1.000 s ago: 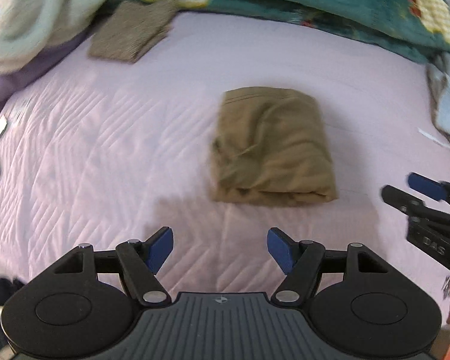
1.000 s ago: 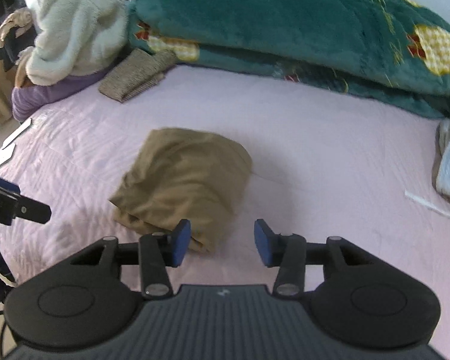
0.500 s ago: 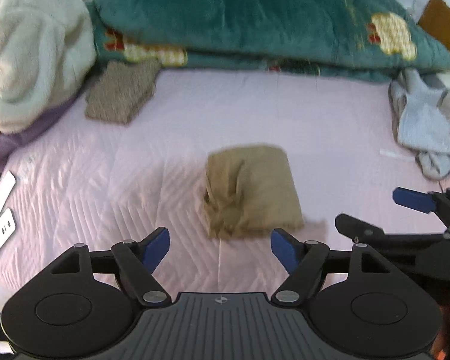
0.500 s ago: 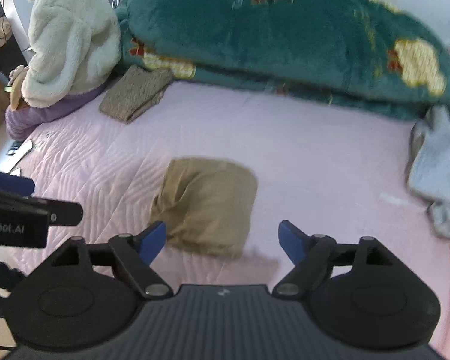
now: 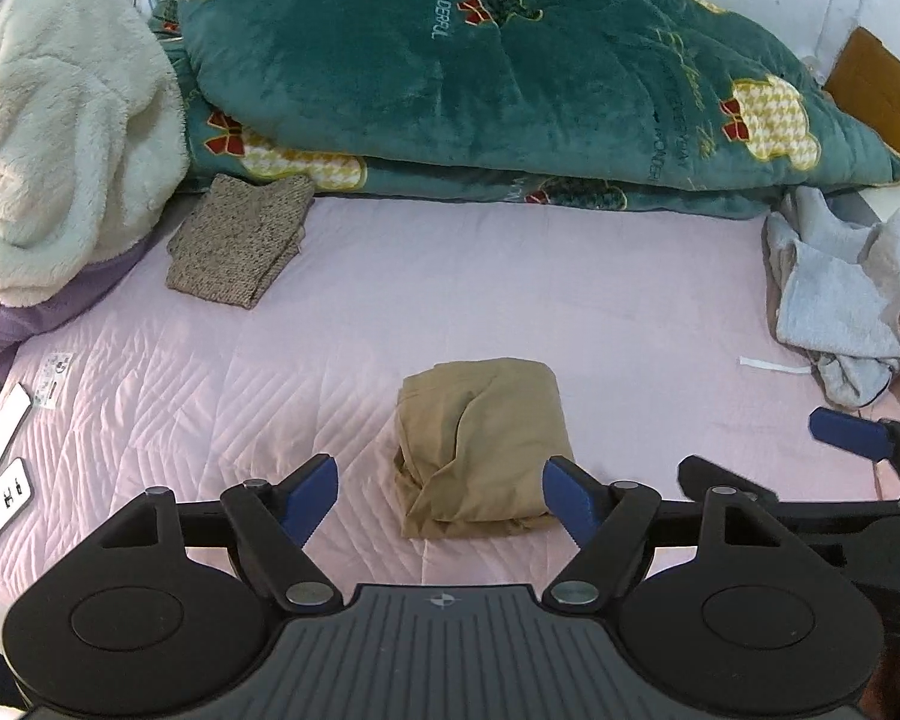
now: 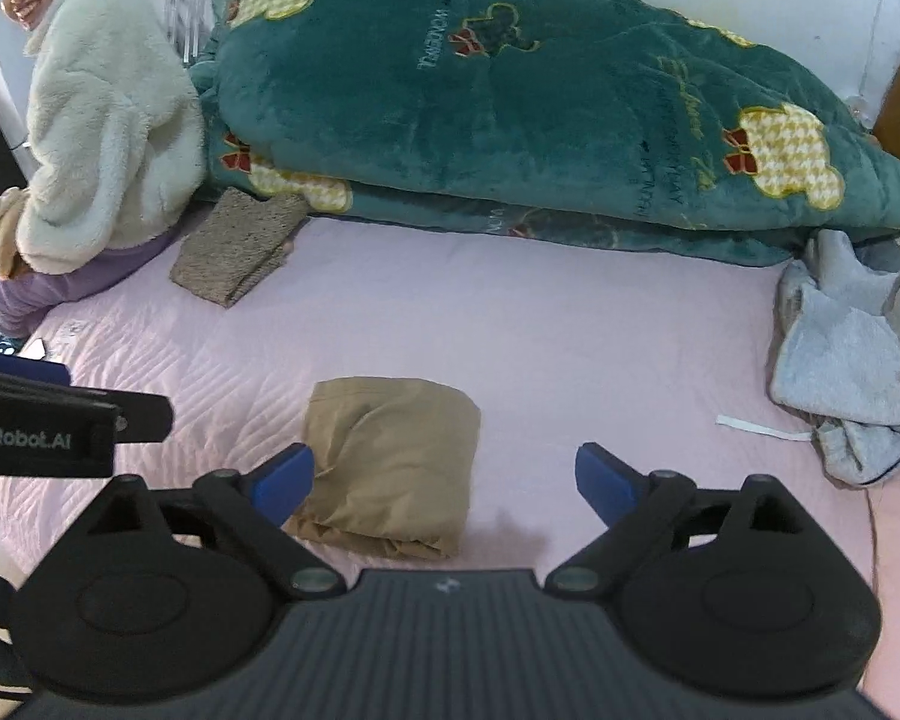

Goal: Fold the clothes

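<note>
Both grippers, left gripper [image 5: 441, 489] and right gripper [image 6: 444, 480], stand wide and hold nothing above the folded tan garment [image 5: 480, 447] at lower centre. I think a careless grab of its loose front edge could pull the folds apart.

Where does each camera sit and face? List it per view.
Left wrist: on the left gripper, facing across the pink bed; its open fingers and the right gripper show.
Right wrist: on the right gripper, same heading; the left gripper's side at left.
Shared: folded tan garment, green quilt.
</note>
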The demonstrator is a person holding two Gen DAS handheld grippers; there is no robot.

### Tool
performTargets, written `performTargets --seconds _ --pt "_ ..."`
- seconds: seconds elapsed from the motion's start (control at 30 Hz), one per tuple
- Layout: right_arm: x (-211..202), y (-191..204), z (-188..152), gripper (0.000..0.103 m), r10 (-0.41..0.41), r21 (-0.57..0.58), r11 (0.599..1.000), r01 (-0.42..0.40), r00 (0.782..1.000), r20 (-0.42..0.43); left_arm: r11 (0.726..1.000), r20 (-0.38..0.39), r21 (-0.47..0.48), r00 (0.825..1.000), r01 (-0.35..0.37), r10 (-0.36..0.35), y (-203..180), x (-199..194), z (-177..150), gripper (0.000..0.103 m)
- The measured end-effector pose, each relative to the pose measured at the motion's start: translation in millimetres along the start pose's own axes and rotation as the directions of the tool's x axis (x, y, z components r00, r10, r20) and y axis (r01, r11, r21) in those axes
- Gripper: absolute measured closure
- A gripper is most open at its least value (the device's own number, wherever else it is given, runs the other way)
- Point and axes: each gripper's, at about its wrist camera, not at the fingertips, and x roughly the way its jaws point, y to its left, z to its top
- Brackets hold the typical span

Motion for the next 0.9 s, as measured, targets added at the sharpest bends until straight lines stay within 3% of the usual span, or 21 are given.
performTargets --seconds 0.33,0.53,0.9 --pt "1 -4 4 0.008 0.000 0.001 1.000 0.000 1.000 0.002 1.000 0.014 0.018 1.000 0.000 0.000 1 2 8 0.025" --pt "1 -3 4 0.008 0.001 -0.008 1.000 -0.001 1.000 0.004 0.999 0.034 0.035 0.999 -0.016 0.015 -3 -1 11 0.016" --pt "-2 1 5 0.008 -0.005 -0.018 1.000 0.005 1.000 0.003 1.000 0.064 0.016 0.998 -0.004 0.003 -4 -9 10 0.016"
